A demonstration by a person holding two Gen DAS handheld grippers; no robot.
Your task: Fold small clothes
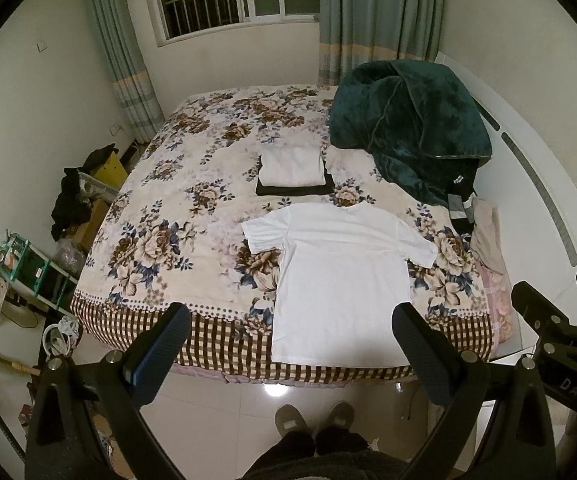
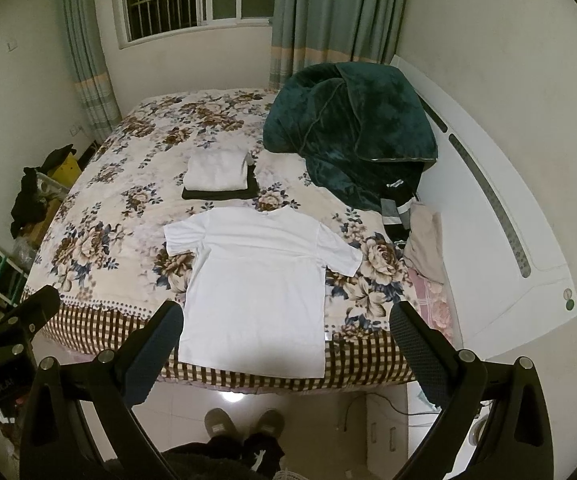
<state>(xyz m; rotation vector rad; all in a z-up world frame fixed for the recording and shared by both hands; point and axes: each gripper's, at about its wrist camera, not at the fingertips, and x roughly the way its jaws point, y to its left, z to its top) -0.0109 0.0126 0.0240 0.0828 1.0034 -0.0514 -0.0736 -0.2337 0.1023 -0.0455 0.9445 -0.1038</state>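
A white T-shirt point(image 1: 340, 280) lies flat on the floral bedspread point(image 1: 176, 216), hem at the near edge and sleeves spread; it also shows in the right wrist view point(image 2: 260, 284). Behind it sits a folded white garment point(image 1: 291, 168) on a folded black one point(image 1: 294, 191), also seen in the right wrist view point(image 2: 218, 176). My left gripper point(image 1: 292, 320) is open and empty, held above the near bed edge. My right gripper point(image 2: 286, 320) is open and empty, at the same height over the shirt's hem.
A dark green blanket point(image 1: 408, 128) is heaped at the back right of the bed, with beige clothes point(image 1: 488, 232) beside it. A white headboard point(image 2: 488, 208) runs along the right. Clutter and shelves point(image 1: 28, 272) stand left of the bed. The person's slippers point(image 1: 314, 416) are on the tiled floor.
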